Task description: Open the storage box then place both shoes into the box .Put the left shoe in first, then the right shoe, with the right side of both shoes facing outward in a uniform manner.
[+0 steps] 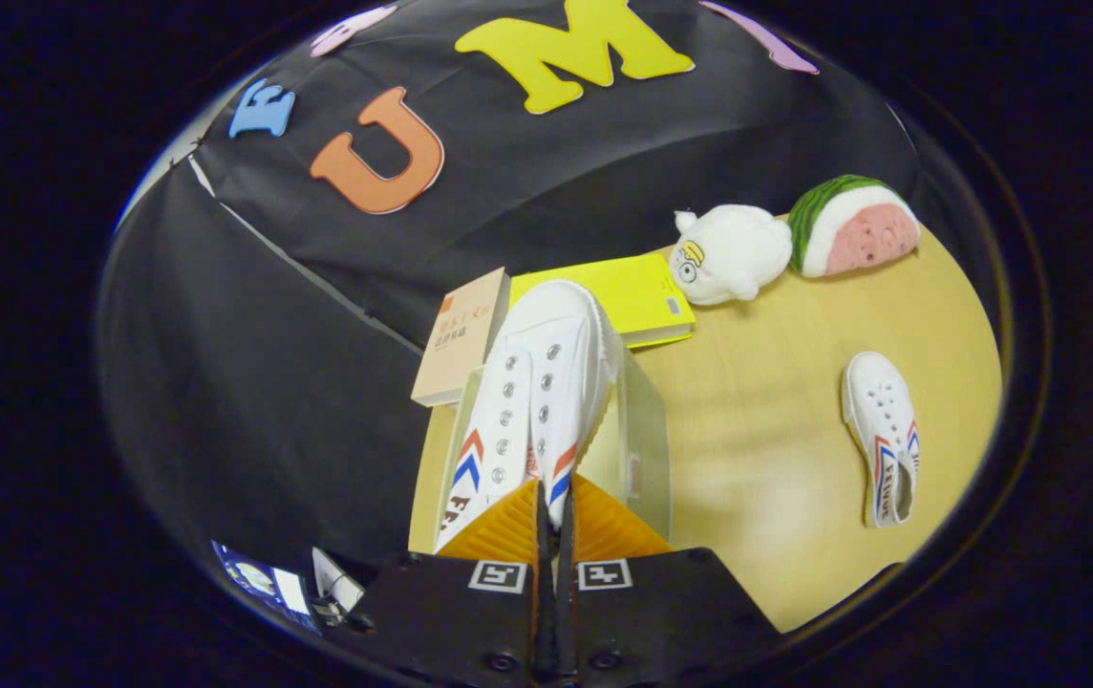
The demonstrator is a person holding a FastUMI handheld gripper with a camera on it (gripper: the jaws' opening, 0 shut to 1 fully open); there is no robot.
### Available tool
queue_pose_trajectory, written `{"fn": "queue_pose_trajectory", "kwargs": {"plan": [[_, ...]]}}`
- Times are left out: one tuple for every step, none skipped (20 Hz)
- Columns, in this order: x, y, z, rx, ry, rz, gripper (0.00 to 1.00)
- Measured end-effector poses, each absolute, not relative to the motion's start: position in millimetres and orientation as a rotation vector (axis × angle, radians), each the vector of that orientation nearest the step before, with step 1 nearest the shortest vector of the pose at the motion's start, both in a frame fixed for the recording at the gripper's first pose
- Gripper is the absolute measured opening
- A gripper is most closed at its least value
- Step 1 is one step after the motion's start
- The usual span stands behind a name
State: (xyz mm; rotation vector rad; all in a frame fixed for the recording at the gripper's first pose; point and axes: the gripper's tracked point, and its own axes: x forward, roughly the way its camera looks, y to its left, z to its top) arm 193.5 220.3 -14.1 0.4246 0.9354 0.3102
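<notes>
White shoe pinched by hand-held gripper; books beyond.

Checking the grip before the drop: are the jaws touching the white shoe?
Touching. In the gripper view the gripper has its jaws closed on the white shoe, held over the clear storage box.

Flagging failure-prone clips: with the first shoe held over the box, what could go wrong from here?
1. The gripper pinches only a thin edge of the held shoe, so it might slip or swing.
2. The clear storage box looks narrow; the shoe's toe could catch its wall or the books beyond.
3. The other shoe lies far off, requiring a long reach.
</notes>
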Motion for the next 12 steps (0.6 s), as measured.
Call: {"fn": "queue_pose_trajectory", "kwargs": {"plan": [[195, 232, -21, 0.412, 0.934, 0.308, 0.06], [196, 241, -29, 0.391, 0.936, 0.311, 0.06], [196, 252, -37, 0.38, 0.938, 0.312, 0.06], [196, 260, -45, 0.37, 0.943, 0.314, 0.06], [195, 270, -53, 0.368, 0.951, 0.312, 0.06], [196, 277, -62, 0.361, 0.962, 0.308, 0.06], [195, 284, -71, 0.354, 0.974, 0.302, 0.06], [196, 288, -79, 0.349, 0.981, 0.299, 0.06], [197, 294, -88, 0.343, 0.989, 0.298, 0.06], [196, 297, -94, 0.337, 0.998, 0.299, 0.06], [196, 301, -101, 0.335, 1.008, 0.298, 0.06], [196, 307, -108, 0.343, 1.027, 0.294, 0.06]]}}
